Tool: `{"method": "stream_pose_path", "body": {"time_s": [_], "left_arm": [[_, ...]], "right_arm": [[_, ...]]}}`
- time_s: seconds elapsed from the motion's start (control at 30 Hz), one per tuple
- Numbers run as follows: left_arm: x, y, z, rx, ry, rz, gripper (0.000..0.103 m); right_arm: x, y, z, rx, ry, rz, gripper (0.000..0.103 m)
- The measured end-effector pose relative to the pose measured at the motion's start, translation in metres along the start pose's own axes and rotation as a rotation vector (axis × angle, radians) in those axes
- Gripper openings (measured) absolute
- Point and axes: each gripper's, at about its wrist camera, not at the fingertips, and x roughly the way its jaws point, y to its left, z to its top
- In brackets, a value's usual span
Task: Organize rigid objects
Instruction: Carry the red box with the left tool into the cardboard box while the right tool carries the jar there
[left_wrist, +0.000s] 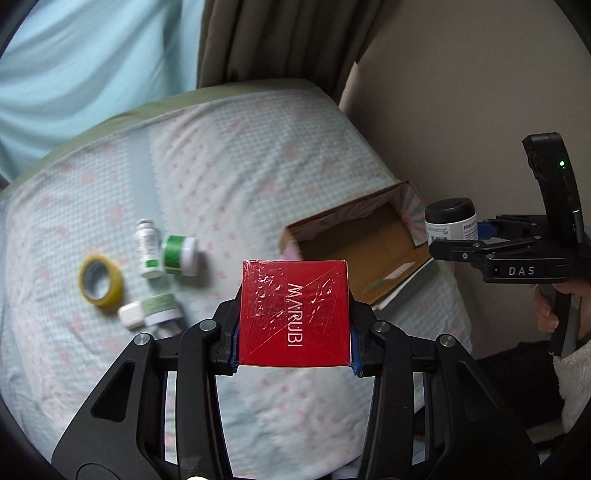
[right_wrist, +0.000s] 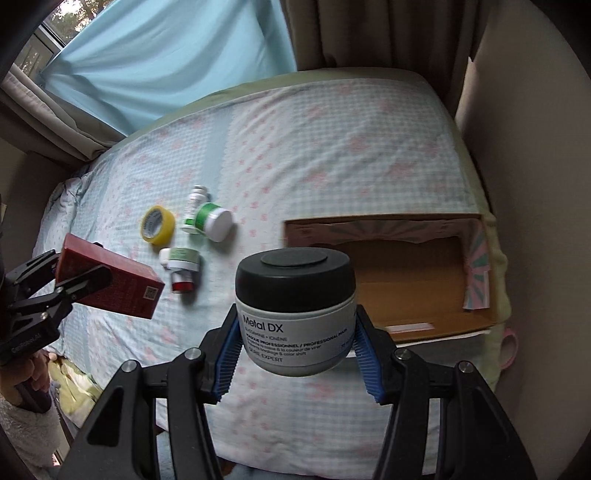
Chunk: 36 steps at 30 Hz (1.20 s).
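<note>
Left gripper (left_wrist: 293, 354) clamped on red MARUBI box (left_wrist: 293, 312), held above the bed (left_wrist: 221, 166). Right gripper (right_wrist: 297, 354) clamped on black-lidded Metal DX jar (right_wrist: 295, 306), near open cardboard box (right_wrist: 406, 288). Lying on bedspread: yellow tape roll (right_wrist: 158, 224), white bottle (right_wrist: 194, 210), green-labelled jar (right_wrist: 214, 221).

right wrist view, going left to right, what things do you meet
red box in the left claw → yellow tape roll → green-banded jar → black-lidded jar in the right claw → open cardboard box
</note>
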Motion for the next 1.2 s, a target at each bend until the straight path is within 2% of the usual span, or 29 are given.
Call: {"method": "stream_pose_path", "body": {"time_s": [0.2, 0.33, 0.47, 0.67, 0.8, 1.07, 1.13, 1.17, 1.2], "left_arm": [[0.050, -0.070, 0.018, -0.050, 0.034, -0.031, 0.038], [0.095, -0.094, 0.028, -0.060, 0.078, -0.020, 0.038], [0.147, -0.108, 0.037, -0.073, 0.128, 0.003, 0.038], [0.215, -0.107, 0.037, -0.119, 0.197, 0.047, 0.038], [0.245, -0.102, 0.032, -0.122, 0.242, 0.073, 0.038], [0.272, -0.102, 0.022, -0.076, 0.285, 0.127, 0.038], [0.274, -0.105, 0.022, -0.067, 0.297, 0.145, 0.038], [0.274, -0.106, 0.022, -0.060, 0.297, 0.164, 0.041], [0.271, -0.110, 0.023, -0.044, 0.278, 0.184, 0.049]], "right_arm": [[0.016, -0.085, -0.004, 0.012, 0.046, -0.038, 0.052], [0.038, -0.126, -0.005, -0.001, 0.081, -0.077, 0.052], [0.066, -0.150, -0.008, -0.027, 0.104, -0.090, 0.052], [0.111, -0.169, -0.016, -0.061, 0.127, -0.091, 0.052], [0.138, -0.175, -0.018, -0.089, 0.141, -0.100, 0.052], [0.166, -0.174, -0.019, -0.153, 0.156, -0.076, 0.052], [0.167, -0.171, -0.018, -0.175, 0.148, -0.096, 0.052], [0.168, -0.170, -0.018, -0.185, 0.142, -0.111, 0.054], [0.166, -0.169, -0.017, -0.187, 0.122, -0.122, 0.060]]}}
